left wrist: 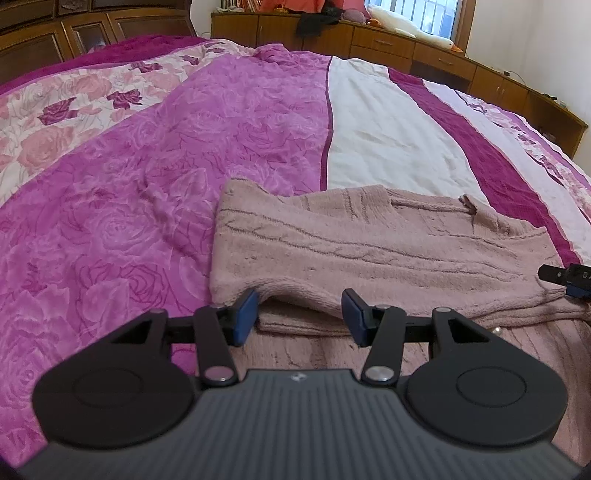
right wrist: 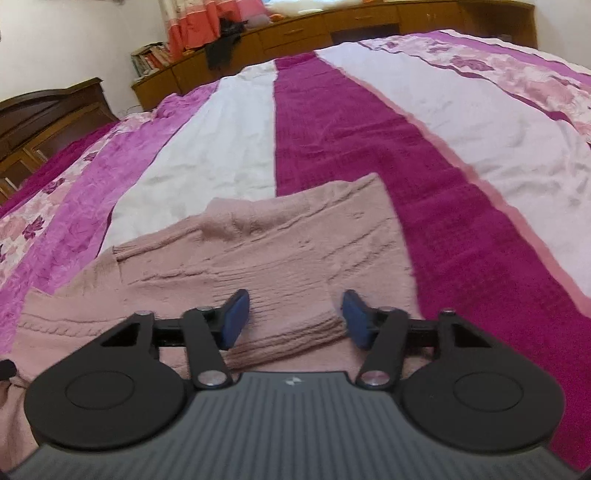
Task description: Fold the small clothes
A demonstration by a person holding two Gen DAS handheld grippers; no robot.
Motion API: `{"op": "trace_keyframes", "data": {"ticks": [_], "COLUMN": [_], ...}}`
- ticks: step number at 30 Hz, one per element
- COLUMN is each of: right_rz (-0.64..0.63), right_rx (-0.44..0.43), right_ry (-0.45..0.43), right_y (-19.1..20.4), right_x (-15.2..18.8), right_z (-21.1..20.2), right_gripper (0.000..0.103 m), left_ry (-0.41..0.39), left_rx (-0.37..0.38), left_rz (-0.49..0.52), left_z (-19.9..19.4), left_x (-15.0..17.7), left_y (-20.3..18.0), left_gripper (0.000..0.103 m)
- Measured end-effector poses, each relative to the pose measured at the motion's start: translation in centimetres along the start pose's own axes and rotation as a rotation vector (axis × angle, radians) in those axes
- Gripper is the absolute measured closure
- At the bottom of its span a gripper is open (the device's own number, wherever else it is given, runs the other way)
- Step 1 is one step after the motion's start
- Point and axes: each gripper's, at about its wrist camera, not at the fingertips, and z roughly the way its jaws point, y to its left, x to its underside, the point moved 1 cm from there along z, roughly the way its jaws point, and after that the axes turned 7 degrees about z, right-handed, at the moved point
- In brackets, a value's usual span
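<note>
Here, item one: a pink knit sweater (left wrist: 369,251), lying partly folded on a bed (left wrist: 184,147), near its close edge. A doubled layer is lying across the garment, its folded edge facing the left wrist camera. The knit is showing thin darker lines running across it. Seen from the right wrist, the sweater (right wrist: 258,251) is spreading from the white stripe over to the dark magenta stripe of the bedspread.

Item two: the left gripper (left wrist: 299,314), black with blue pads. Its jaws are standing apart at the sweater's folded edge, one pad at each side of a raised fold. Whether the pads are pressing on the cloth I cannot tell; a gap is showing beside the right pad.

Item three: the right gripper (right wrist: 293,319), same make. Its jaws are standing spread over a ribbed edge of the sweater, with the cloth lying between and below the pads, which are not pinching it. This view is slightly blurred. The tip of this tool (left wrist: 565,278) is also showing at the right margin of the left wrist view, just beside the sweater's far side.

Item four: surroundings. Wooden cabinets (left wrist: 388,40) are lining the wall beyond the bed, and a white plush toy (left wrist: 406,27) is lying on top of them by a window (left wrist: 424,14).
</note>
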Motion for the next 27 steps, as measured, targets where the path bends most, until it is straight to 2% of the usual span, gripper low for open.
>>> {"op": "trace_keyframes", "data": {"ticks": [2,3,6,9,13,14,16,18,20,22,23,25,27], "right_rz": [-0.020,-0.014,-0.016,-0.010,-0.019,-0.011,-0.010,0.025,0.055,0.056,0.054,0.067,0.068], "right_rx": [0.001,-0.021,-0.042,-0.007,0.074,0.083,0.119,0.101,0.070,0.061,0.055,0.035,0.004], "right_ry": [0.002,-0.004,-0.101,-0.158,-0.161,-0.154,-0.146,-0.109,-0.088,-0.103,-0.105,-0.103,-0.091], "right_y": [0.4,0.5,0.7,0.3,-0.7,-1.1,-1.8,-2.7,-3.1,-3.0,-2.8,-2.5,-2.2], "right_x": [0.0,-0.1,-0.9,-1.4,-1.1,-1.0,-0.7,-0.5,-0.4,-0.2,-0.3,-0.3,0.1], "right_z": [0.2,0.1,-1.8,-3.1,-2.4,-2.1,-1.4,-1.1,-1.3,-2.0,-2.3,-3.0,-3.8], "right_gripper": [0.085,0.088,0.089,0.090,0.094,0.100,0.100,0.100,0.098,0.097,0.092,0.080,0.056], "left_ry": [-0.001,-0.003,-0.017,-0.030,-0.033,-0.035,-0.042,-0.050,-0.065,-0.077,-0.084,-0.104,-0.109], "left_rx": [-0.001,-0.001,0.004,0.007,0.011,0.013,0.010,0.015,0.018,0.016,0.018,0.023,0.021], "left_rz": [-0.003,-0.005,-0.006,-0.002,0.000,0.001,0.008,0.014,0.016,0.008,0.000,-0.017,-0.010], "left_z": [0.1,0.2,0.4,0.9,1.7,1.8,1.8,1.4,0.9,0.4,0.1,-0.5,-0.6], "left_x": [-0.1,-0.2,-0.5,-0.8,-0.9,-0.9,-0.9,-0.9,-1.0,-1.2,-1.4,-1.6,-1.7], "left_y": [0.0,-0.1,-0.2,-0.3,-0.5,-0.7,-0.8,-0.7,-0.6,-0.3,-0.1,0.2,0.3], "left_gripper": [0.051,0.051,0.051,0.051,0.051,0.051,0.051,0.051,0.051,0.051,0.051,0.051,0.051]}}
